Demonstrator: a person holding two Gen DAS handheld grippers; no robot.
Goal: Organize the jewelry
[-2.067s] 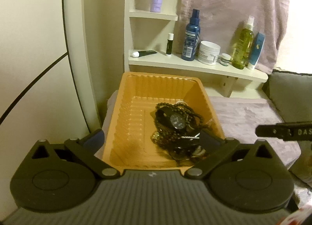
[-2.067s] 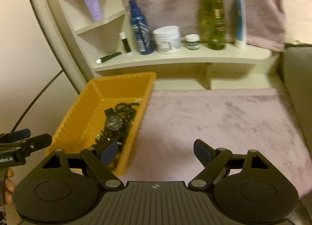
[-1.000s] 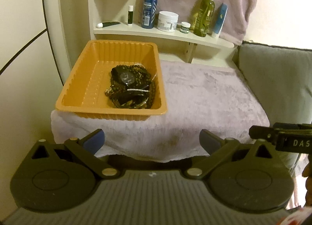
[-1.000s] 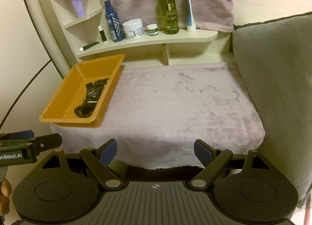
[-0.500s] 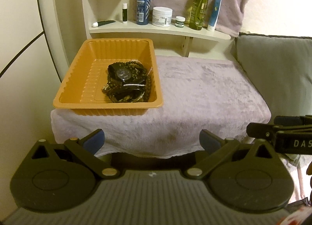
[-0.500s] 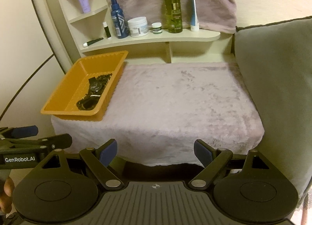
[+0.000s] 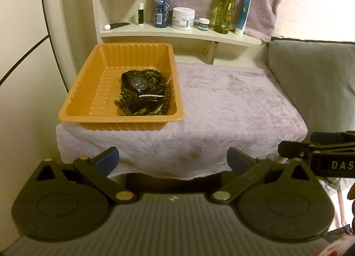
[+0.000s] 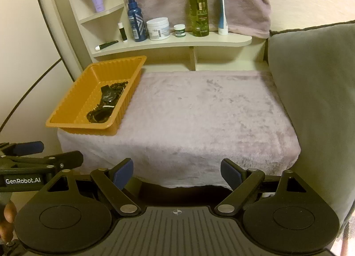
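Observation:
An orange ribbed tray (image 7: 93, 91) (image 8: 73, 109) sits at the left end of a stool covered in mauve plush (image 7: 233, 105) (image 8: 210, 118). In the tray lies a tangle of jewelry (image 7: 144, 94) (image 8: 106, 102): a black watch, dark bead strands and a thin pearl strand. My left gripper (image 7: 173, 160) hangs open before the stool's near edge, nothing between its blue pads. My right gripper (image 8: 177, 172) is open too, empty, level with the stool's front. Each gripper shows at the edge of the other's view.
A cream shelf (image 7: 177, 34) behind the stool carries a blue spray bottle (image 7: 162, 5), a white jar (image 7: 183, 18), a green oil bottle (image 8: 199, 7) and tubes. A grey cushion (image 8: 315, 91) stands at the right. A pale wall panel lies left.
Both grippers pulled back from the tray, so the whole stool and shelf came into view. In the last half second little has shifted. The jaws stayed open throughout.

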